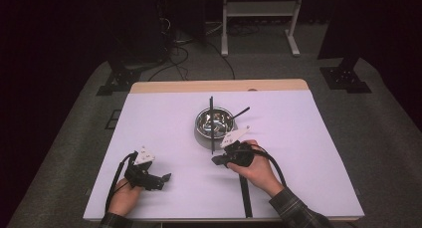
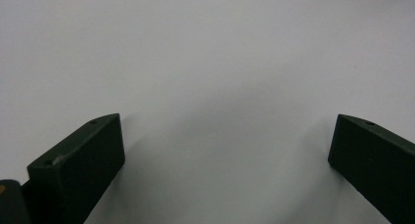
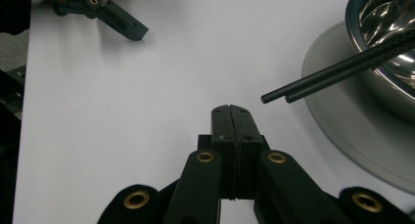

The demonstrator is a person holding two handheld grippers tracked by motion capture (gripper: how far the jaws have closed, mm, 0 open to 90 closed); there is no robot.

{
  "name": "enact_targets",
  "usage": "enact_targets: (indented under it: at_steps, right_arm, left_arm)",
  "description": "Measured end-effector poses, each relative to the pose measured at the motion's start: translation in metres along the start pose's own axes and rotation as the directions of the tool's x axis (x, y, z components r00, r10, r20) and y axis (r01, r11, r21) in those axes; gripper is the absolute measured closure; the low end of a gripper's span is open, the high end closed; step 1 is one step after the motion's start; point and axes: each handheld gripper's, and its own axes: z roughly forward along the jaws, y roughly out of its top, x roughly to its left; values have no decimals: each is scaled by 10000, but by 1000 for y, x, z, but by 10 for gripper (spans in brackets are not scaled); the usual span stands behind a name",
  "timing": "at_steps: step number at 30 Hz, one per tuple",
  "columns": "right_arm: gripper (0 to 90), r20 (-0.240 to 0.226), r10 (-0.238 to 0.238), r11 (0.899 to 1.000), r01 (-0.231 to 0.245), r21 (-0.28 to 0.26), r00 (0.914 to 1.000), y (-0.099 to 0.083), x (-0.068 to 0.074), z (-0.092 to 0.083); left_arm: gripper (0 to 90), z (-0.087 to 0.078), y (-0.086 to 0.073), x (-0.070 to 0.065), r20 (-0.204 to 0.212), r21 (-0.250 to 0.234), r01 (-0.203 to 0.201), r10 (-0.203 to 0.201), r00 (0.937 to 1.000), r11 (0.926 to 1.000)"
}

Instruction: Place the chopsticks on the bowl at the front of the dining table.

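Left gripper (image 1: 158, 179): I see it at about 7 o'clock on the table (image 1: 164, 113), resting low by the near edge. In its own view the jaws stand wide apart with nothing but bare white surface between them. I judge it idle; I would leave it parked there.

Right gripper (image 1: 217, 160): just past centre, at about 6 o'clock from the bowl (image 1: 214, 121), tips pointing toward 9 o'clock. In its own view (image 3: 230, 117) the two jaws are pressed together with nothing between them.

Chopsticks (image 3: 337, 70): a black pair lying across the bowl's rim, their free ends jutting out over the table just beside and slightly ahead of my closed tips. From the high view (image 1: 211, 124) they run 12 to 6 across the bowl. A third black stick (image 1: 240, 113) leans out of the bowl toward 2 o'clock.

Bowl: shiny steel, on a grey disc (image 3: 342, 131), centre of the table, a little toward 12.

Step in hand: I judge I am closing on the pair's free ends for a pick.

How to do it well: part the jaws before going in, since closed tips would only knock the sticks. Come in square to them, bracket both near the ends, and clamp them together so neither slips. Lift gently so the bowl does not tip or slide.

Risk: the sticks may roll apart or off the rim if nudged.
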Motion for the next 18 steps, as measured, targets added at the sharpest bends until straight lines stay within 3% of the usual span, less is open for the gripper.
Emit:
enact_targets:
  at_steps: [18]
  right_arm:
    - [898, 421, 92, 9999, -87, -111, 9991, 7, -11, 10]
  left_arm:
    - [0, 0, 0, 0, 4, -9, 15, -15, 10000, 10000]
